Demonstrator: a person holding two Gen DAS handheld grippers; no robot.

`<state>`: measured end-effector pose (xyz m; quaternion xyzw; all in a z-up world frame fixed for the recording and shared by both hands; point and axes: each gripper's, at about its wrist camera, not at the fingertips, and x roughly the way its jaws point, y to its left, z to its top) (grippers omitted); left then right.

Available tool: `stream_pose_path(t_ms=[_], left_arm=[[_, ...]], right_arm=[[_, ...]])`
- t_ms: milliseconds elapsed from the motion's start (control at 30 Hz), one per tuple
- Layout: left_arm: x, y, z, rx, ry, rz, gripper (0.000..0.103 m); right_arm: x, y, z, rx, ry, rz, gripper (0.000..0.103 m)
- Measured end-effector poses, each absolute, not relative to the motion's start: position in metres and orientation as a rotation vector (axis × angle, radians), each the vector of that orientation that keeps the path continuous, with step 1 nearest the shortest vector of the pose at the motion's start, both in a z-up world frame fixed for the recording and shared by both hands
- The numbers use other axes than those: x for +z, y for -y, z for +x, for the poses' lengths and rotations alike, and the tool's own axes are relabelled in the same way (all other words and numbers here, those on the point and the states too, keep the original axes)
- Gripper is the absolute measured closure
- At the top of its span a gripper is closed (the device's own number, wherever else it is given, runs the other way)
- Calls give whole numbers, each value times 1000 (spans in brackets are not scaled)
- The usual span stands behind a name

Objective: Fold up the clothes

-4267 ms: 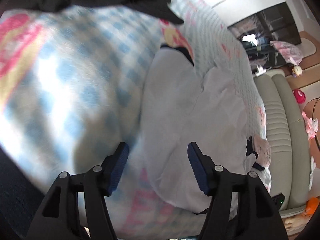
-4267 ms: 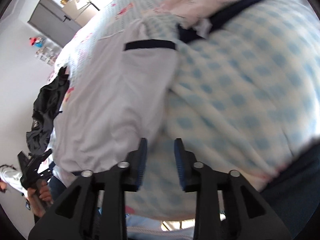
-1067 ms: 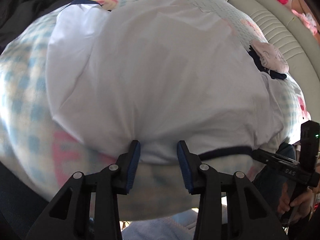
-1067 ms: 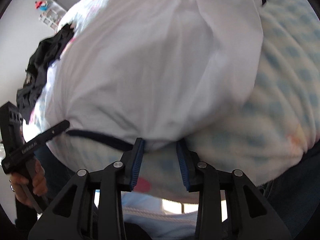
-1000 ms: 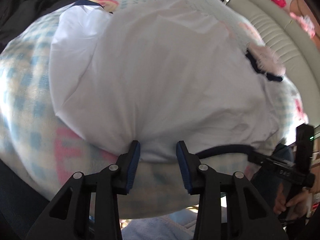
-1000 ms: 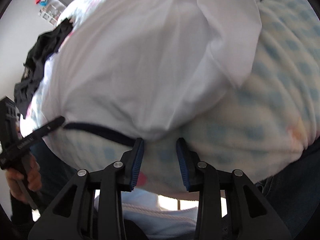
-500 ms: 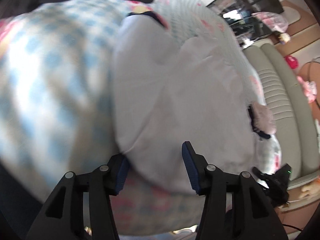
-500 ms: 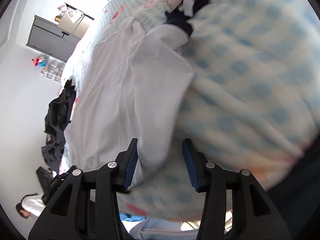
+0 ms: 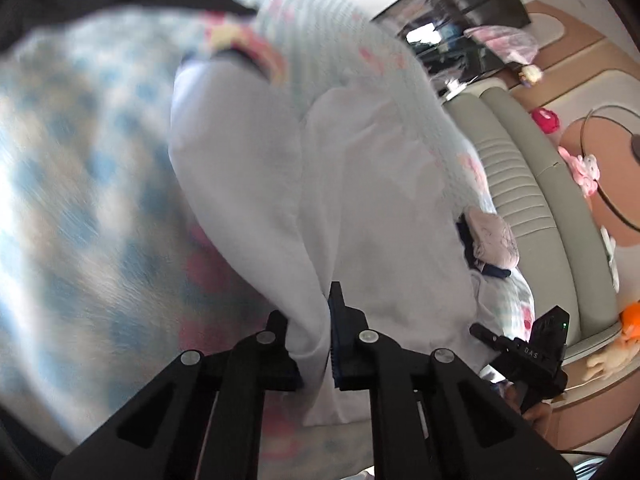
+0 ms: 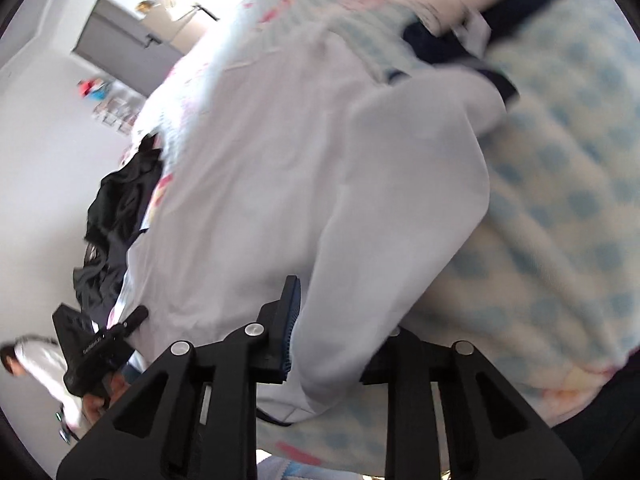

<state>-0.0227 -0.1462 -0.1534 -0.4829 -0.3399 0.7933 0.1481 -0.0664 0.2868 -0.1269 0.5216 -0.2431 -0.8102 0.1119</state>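
While jaws close, white shirt (image 9: pixel 360 184) edge sits betw. left gripper (image 9: pixel 310 344) pads.

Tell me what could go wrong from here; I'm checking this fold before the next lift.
1. The left gripper is closing on a thin bunched edge of the white shirt; it may slip out when lifted.
2. The right gripper is closing on a thicker fold, so the sides could lift unevenly.
3. Either could snag the checked blanket underneath.

checked blanket (image 9: pixel 80 184), padded headboard (image 9: pixel 532 184), grey cabinet (image 10: pixel 120 46)
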Motion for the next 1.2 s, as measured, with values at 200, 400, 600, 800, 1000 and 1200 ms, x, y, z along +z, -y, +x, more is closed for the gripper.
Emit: stream_pose_path(t_ms=[200, 400, 600, 800, 1000, 1200], left_arm=[[-112, 137, -13, 2436, 886, -1205, 97], [-27, 144, 19, 2471, 772, -905, 98], [80, 166, 31, 2455, 678, -697, 100], [27, 169, -22, 2409, 803, -1026, 100], [-69, 134, -17, 2175, 921, -1327, 99], [-113, 117, -6, 2066, 996, -1423, 46]], right_arm=[[-143, -276, -86, -2351, 692, 1602, 98], [-55, -275, -64, -2448, 642, 1344, 101], [43, -308, -33, -2339, 813, 1059, 101], [69, -311, -67, -2533, 615, 1090, 101], [8, -306, -63, -2457, 661, 1261, 99], [-12, -363, -28, -2454, 676, 1333, 98]])
